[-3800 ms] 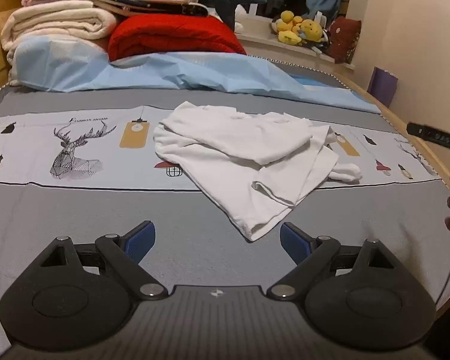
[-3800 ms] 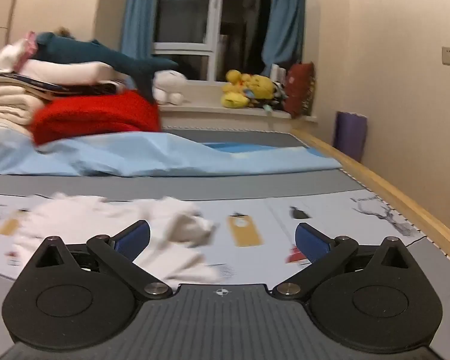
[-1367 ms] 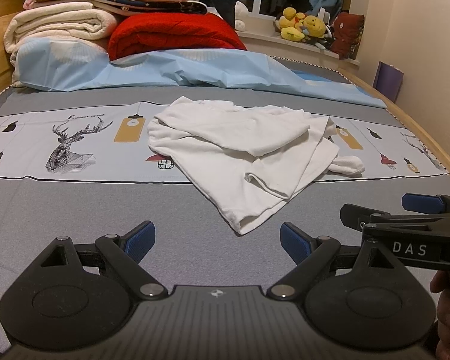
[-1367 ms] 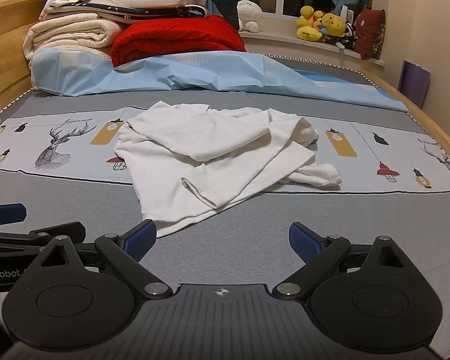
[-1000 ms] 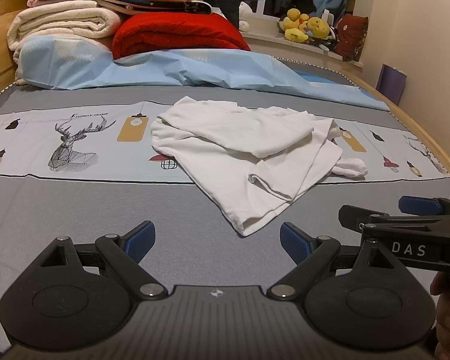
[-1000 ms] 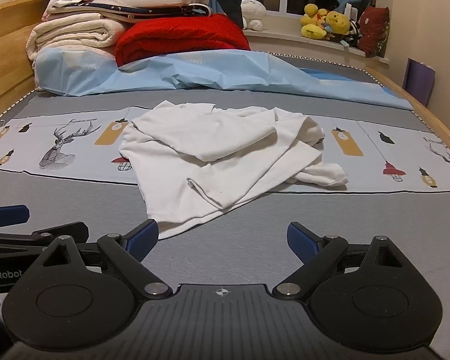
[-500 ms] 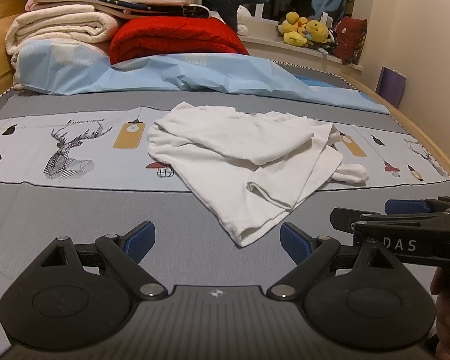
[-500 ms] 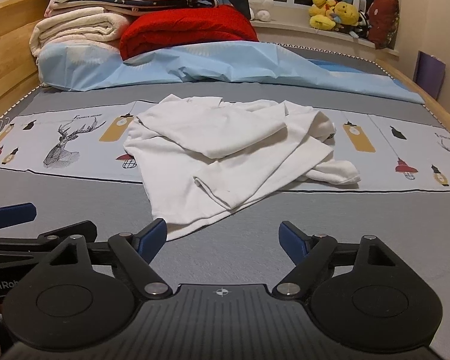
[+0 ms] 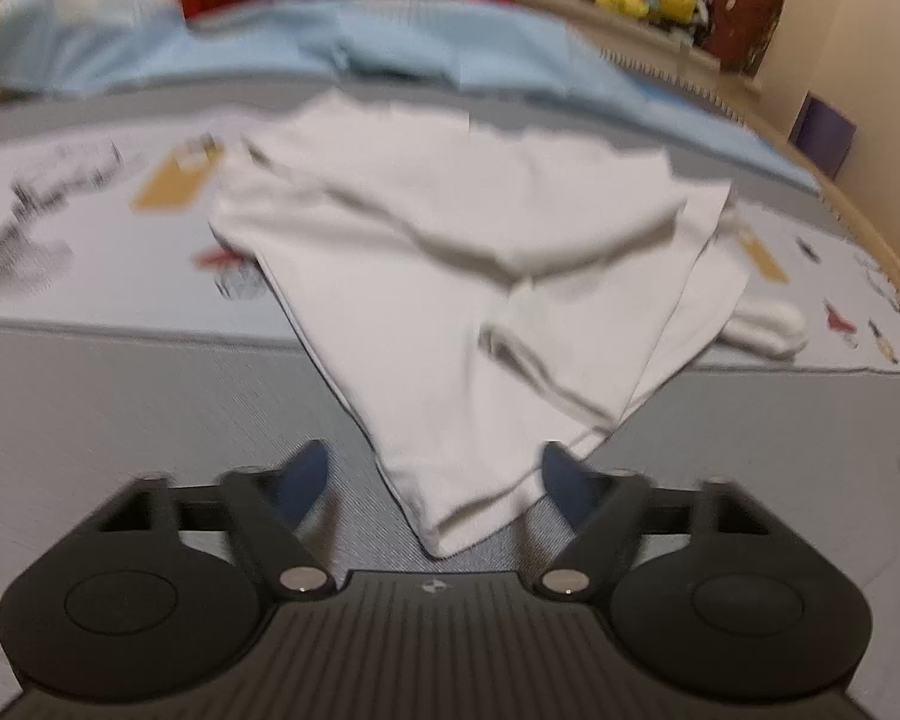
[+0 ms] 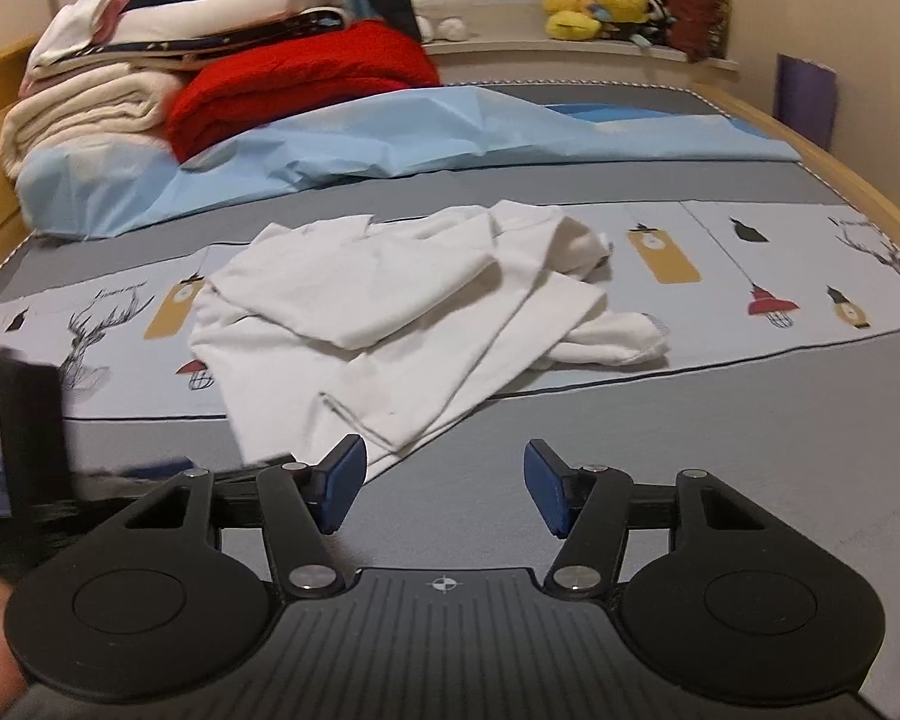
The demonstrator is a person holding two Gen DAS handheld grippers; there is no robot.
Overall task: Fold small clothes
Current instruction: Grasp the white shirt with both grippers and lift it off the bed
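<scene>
White crumpled cotton garment [image 9: 450, 276] lies spread on the grey bed cover with a pale printed band [image 10: 720, 420], its long axis running from a narrow near corner away toward the head of the bed, widening as it goes. That near corner points at the left gripper [image 9: 435, 474], whose blue-padded jaws are closing with the corner lying between them; the pads are not yet pressing the cloth, though this view is blurred. In the right wrist view the right gripper [image 10: 444, 486] hangs over bare grey cover just beside the garment's near edge, its jaws closing on nothing. The garment is loosely bunched: one flap is folded over the middle, creased layers overlap on the right, and a rolled sleeve-like end [image 10: 618, 339] sticks out to the right onto the printed band of deer, lamps and tags. At the left edge of the right wrist view the left gripper's blurred black body [image 10: 24, 450] shows. Beyond the garment a rumpled light blue sheet [image 10: 390, 138] crosses the bed, with a red folded blanket [image 10: 294, 84] and a stack of cream folded bedding [image 10: 90, 102] behind it. Yellow plush toys [image 10: 594, 3] sit on the window ledge. Nothing lies between either gripper and the cloth.
</scene>
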